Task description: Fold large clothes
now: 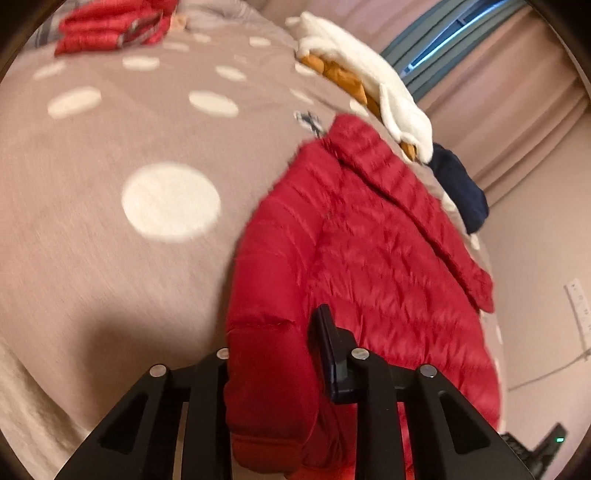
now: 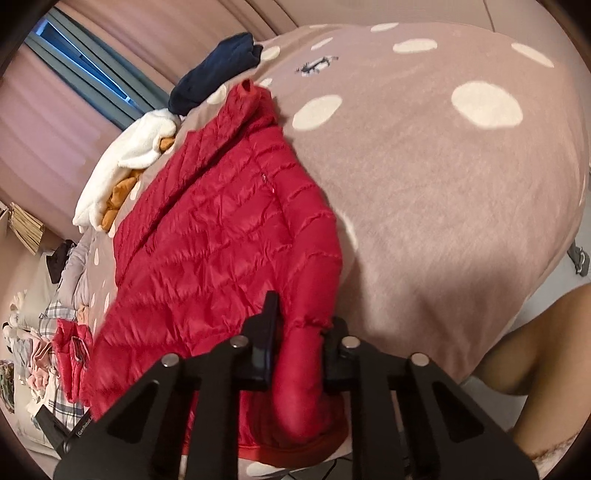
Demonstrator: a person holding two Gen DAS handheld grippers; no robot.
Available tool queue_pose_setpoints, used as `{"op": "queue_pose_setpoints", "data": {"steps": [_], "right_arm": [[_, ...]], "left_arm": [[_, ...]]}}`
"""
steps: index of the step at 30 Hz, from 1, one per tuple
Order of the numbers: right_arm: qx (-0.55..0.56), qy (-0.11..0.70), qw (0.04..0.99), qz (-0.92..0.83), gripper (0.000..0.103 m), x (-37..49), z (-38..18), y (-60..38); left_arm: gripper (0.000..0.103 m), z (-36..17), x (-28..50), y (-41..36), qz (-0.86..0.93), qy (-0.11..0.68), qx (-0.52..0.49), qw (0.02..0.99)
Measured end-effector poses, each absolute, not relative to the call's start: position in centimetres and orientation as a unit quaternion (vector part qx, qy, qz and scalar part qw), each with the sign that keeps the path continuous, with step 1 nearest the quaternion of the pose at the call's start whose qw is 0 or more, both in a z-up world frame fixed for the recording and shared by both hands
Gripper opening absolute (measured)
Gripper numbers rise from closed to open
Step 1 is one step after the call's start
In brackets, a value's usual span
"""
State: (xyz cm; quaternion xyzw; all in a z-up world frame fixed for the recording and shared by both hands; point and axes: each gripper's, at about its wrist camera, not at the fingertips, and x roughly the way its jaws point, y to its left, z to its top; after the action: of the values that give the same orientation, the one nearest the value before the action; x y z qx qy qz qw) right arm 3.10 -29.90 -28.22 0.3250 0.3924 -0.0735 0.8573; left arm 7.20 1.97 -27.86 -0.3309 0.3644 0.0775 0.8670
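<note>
A red quilted puffer jacket (image 1: 354,266) lies on a pinkish blanket with white dots (image 1: 110,206), its collar pointing away. My left gripper (image 1: 273,354) is shut on a bunched edge of the jacket near its hem. In the right wrist view the same jacket (image 2: 207,236) stretches away from me, and my right gripper (image 2: 299,332) is shut on a rolled fold of red fabric at its near corner. The left finger of the left gripper is hidden behind the fabric.
A white fleece over an orange garment (image 1: 369,81) and a navy garment (image 1: 458,184) lie by the bed's edge near the curtain and window (image 2: 81,74). A folded red garment (image 1: 110,29) sits at the far end. More clothes pile at the left (image 2: 33,332).
</note>
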Motion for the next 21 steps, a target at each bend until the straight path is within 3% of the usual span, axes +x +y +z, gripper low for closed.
{"op": "queue_pose_setpoints", "data": {"steps": [12, 21], "right_arm": [[0.319, 0.39, 0.858, -0.098, 0.02, 2.8, -28.8, -31.6], [0.302, 0.381, 0.868, -0.096, 0.015, 2.8, -29.0, -31.6]], "left_arm": [[0.021, -28.8, 7.6, 3.0, 0.099, 0.369, -0.324, 0.865], [0.015, -28.3, 8.1, 2.6, 0.098, 0.371, -0.29, 0.877]]}}
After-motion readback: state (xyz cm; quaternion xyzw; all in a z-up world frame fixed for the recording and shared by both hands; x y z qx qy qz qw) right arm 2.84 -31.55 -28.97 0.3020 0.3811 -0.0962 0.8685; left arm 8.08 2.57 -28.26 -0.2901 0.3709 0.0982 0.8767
